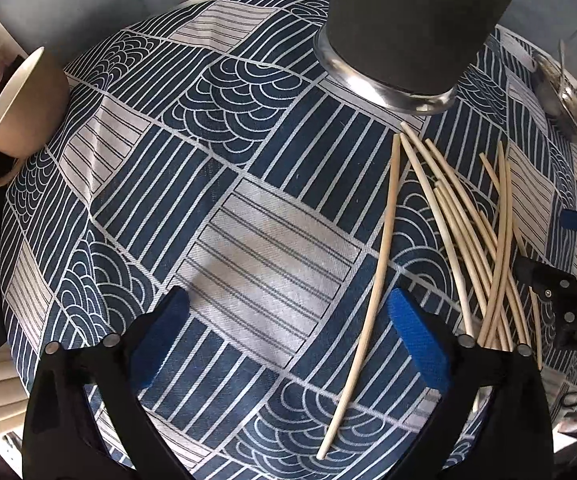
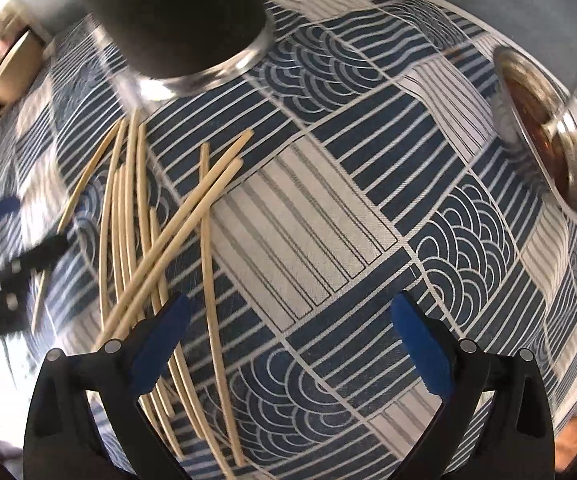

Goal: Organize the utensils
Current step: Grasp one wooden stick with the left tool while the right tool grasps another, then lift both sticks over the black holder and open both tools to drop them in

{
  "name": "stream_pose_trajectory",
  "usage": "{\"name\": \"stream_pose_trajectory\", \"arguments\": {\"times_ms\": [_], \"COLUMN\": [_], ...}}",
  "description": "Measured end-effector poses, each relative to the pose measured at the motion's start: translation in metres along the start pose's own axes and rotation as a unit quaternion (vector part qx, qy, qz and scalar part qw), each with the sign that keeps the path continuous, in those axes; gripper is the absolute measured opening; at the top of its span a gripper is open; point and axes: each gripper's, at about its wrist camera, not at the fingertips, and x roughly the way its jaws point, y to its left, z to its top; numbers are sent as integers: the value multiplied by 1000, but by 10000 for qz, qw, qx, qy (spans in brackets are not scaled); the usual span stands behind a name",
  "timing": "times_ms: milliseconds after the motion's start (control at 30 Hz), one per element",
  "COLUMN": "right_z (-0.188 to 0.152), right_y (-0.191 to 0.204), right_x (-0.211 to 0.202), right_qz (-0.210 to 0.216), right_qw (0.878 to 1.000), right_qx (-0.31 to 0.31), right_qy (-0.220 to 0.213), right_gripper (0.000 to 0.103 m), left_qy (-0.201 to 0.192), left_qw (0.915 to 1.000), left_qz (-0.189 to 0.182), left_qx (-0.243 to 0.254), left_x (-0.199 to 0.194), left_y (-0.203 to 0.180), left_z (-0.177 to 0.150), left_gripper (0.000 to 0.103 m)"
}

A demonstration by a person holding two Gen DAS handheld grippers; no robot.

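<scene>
both wrist views look down close, sharing the chopsticks (image 1: 468, 240).

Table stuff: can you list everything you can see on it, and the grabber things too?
Chopsticks: about a dozen, pale wood, loose crossed pile in front of the holder.
Holder: one, dark with shiny metal base, standing at the far side.
Mug: one, cream, far left edge.
Metal dish: one, silver, far right edge.
Tablecloth: one, blue and white patterned, covering the table.
Left gripper: black with blue pads, open, empty.
Right gripper: same, open, empty.
</scene>
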Motion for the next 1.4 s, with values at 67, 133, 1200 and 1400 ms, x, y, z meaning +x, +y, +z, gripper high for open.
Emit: {"name": "stream_pose_trajectory", "arguments": {"times_ms": [67,133,1200,1400], "right_z": [-6,-9,-25,3], "right_y": [-1,-3,-44,-39], "right_x": [-5,-13,-129,-167], "right_qz": [32,54,2080,2046], "right_qw": [9999,9997,9727,9617], "right_qx": [-157,-227,-306,-596], "right_qy": [-35,-50,-986,-1727], "right_gripper": [80,56,5,5], "left_qy": [-71,-153,-785,-1445], "left_qw": [9999,9996,9957,9876], "left_qz": [-12,-61,-29,-24], "left_qx": [79,246,486,609], "left_x": [-4,-11,-127,-173], "left_y": [5,12,17,10], "left_z": [-5,-12,-36,-10], "left_gripper": [81,59,5,5]}}
